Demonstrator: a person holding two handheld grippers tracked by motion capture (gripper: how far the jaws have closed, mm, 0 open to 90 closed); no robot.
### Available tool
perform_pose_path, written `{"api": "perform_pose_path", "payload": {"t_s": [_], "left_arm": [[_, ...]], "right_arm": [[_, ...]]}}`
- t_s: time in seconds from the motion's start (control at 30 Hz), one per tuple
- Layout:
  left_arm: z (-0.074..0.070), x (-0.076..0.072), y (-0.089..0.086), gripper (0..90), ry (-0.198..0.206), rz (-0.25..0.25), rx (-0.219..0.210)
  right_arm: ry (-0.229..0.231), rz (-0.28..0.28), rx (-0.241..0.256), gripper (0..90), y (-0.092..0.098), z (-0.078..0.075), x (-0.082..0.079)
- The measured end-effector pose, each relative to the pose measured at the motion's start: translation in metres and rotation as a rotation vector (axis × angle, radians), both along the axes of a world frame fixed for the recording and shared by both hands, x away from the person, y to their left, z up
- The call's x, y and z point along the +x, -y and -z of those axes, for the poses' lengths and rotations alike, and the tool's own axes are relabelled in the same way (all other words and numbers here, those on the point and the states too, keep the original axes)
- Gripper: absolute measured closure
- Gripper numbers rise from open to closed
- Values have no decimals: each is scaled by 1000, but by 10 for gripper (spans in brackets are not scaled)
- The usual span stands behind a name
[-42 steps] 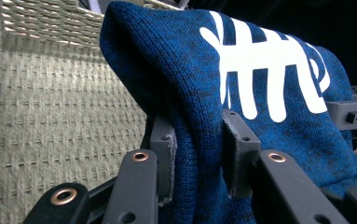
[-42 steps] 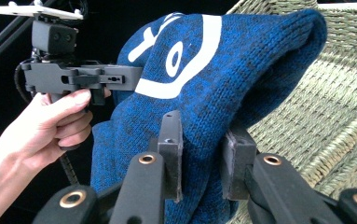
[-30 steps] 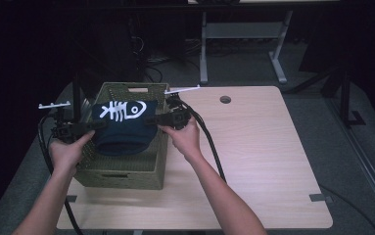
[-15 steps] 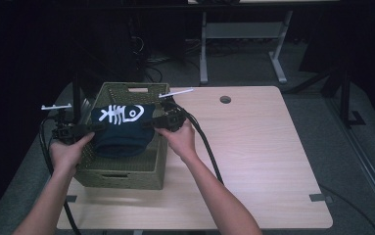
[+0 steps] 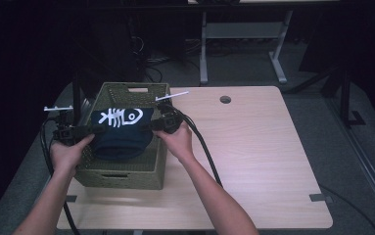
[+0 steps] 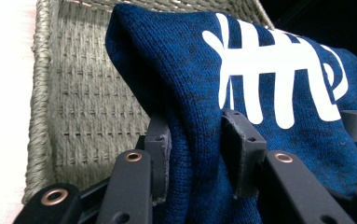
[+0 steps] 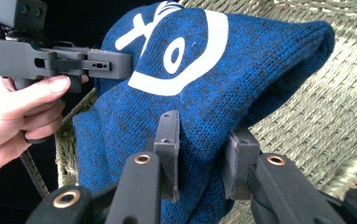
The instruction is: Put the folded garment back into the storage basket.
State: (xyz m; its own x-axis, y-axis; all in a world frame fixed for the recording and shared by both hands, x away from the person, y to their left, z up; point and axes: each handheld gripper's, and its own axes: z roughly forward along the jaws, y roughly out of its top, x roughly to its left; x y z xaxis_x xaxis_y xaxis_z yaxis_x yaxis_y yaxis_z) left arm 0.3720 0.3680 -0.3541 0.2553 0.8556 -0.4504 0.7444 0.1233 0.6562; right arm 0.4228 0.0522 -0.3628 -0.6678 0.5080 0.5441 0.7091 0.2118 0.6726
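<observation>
A dark blue knit garment [image 5: 121,132] with a white fish-skeleton print hangs stretched between both grippers over the woven olive basket [image 5: 126,174]. My left gripper [image 5: 88,131] is shut on its left edge; in the left gripper view the knit garment [image 6: 278,84] bunches between the jaws of the left gripper [image 6: 195,149]. My right gripper [image 5: 153,125] is shut on the right edge; in the right gripper view the garment [image 7: 241,60] fills the gap of the right gripper [image 7: 202,154]. The garment's lower part sags into the basket [image 6: 80,107].
The basket stands at the left end of a light wooden table [image 5: 253,156] with a round cable hole [image 5: 225,99]. Black cables [image 5: 207,152] trail from the grippers. Beyond the table are a dark floor and a metal desk frame [image 5: 239,34].
Both grippers have lowered slightly with the garment, which now sags deeper into the basket. Both stay shut on it.
</observation>
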Motion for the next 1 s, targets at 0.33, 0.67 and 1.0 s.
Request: {"api": "perform_pose_path", "payload": {"t_s": [0.33,0.67,1.0], "left_arm": [[2,1,1,656,-11,12,49],[4,3,6,614,-13,19,106],[4,4,-3,494,12,-42,117]], "right_arm": [[16,2,-57,682,-5,4,-3],[54,12,-121,652,-6,5,-6],[179,52,-254,458,-6,-8,-11]]}}
